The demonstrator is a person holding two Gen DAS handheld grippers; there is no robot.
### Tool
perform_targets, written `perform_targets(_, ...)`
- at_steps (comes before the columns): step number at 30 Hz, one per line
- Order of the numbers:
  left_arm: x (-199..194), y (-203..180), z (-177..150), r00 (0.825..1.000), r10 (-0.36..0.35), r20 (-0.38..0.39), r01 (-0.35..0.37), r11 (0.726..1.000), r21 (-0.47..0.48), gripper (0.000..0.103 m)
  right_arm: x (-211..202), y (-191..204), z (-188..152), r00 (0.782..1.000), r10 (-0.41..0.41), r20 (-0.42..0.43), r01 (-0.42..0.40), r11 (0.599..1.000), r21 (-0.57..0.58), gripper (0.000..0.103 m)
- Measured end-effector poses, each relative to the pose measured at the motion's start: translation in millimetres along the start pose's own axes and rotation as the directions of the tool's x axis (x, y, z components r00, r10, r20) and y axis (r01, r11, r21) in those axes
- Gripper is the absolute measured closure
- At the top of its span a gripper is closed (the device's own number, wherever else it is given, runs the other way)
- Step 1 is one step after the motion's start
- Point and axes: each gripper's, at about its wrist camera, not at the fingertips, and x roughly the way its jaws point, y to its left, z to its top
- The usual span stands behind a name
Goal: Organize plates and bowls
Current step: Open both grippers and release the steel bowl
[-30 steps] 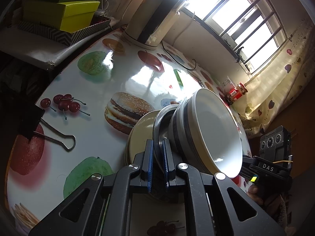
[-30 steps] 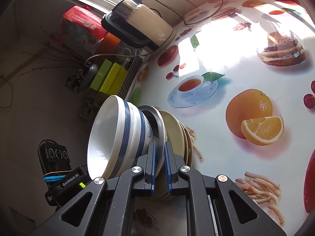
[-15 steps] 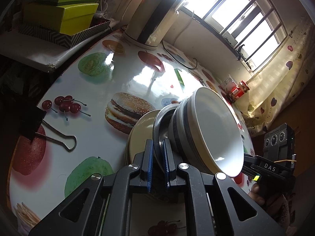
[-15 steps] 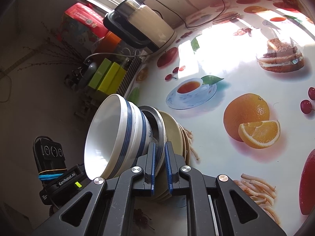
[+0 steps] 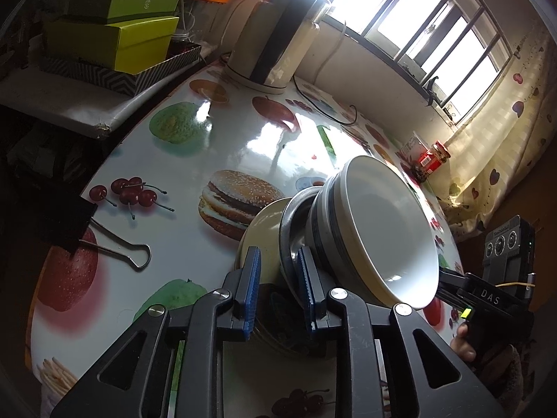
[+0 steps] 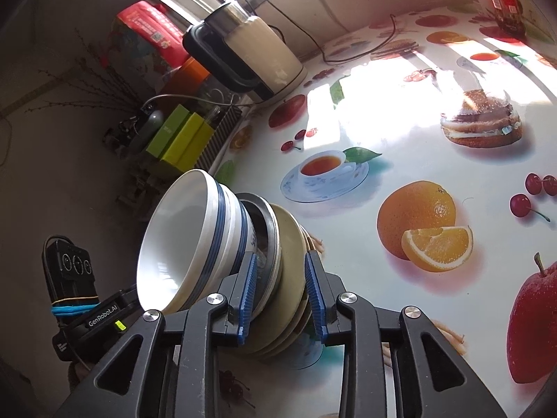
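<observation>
A stack of dishes sits on the fruit-print table (image 5: 195,160): nested white bowls (image 5: 390,230) with blue bands on top, a metal dish (image 5: 290,216) under them, and cream plates (image 5: 259,230) at the bottom. In the right wrist view the same white bowls (image 6: 181,233), metal dish (image 6: 269,223) and cream plates (image 6: 292,244) appear, standing near the table's (image 6: 400,313) edge. The left gripper (image 5: 278,282) is spread, its blue pads either side of the metal dish's rim with a gap showing on the plate side. The right gripper (image 6: 280,289) is likewise spread, straddling the rims of the dish and plates on the opposite side; whether its pads touch them cannot be told. Beyond the stack the tabletop lies open toward an electric kettle (image 5: 275,41) by the barred window (image 5: 428,17), its cord (image 5: 334,111) trailing along the far edge. A binder clip (image 5: 87,233) lies well apart near the table's left rim, and green boxes (image 5: 115,31) sit on a shelf beyond that rim. A red-lidded jar (image 5: 431,160) stands at the far edge by the curtain (image 5: 497,132).
</observation>
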Motion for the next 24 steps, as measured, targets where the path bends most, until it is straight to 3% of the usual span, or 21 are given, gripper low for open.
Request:
perform_targets(5, -4.8, -4.0, -2.1, 0.999, 0.033, 0.016, -0.034, 0.999, 0.032, 0.073, -6.9, 1.4, -2.0, 0.999, -0.036, 0.024, 0.037, 0.999, -0.036, 0.059)
perform_targets(9, -9.5, -3.1, -5.5, 0.998, 0.051, 0.031, -0.053, 0.998, 0.036, 0.063, -12.5, 6.4, -5.0, 0.997, -0.07, 0.042, 0.073, 0.994, -0.079, 0.052)
perform_targets(24, -24.8, -18.0, -28.9, 0.989, 0.131, 0.074, -0.139, 0.982, 0.124, 0.053, -30.3, 29.3, -25.7, 0.972, -0.195, 0.127, 0.221, 0.947, -0.234, 0.044)
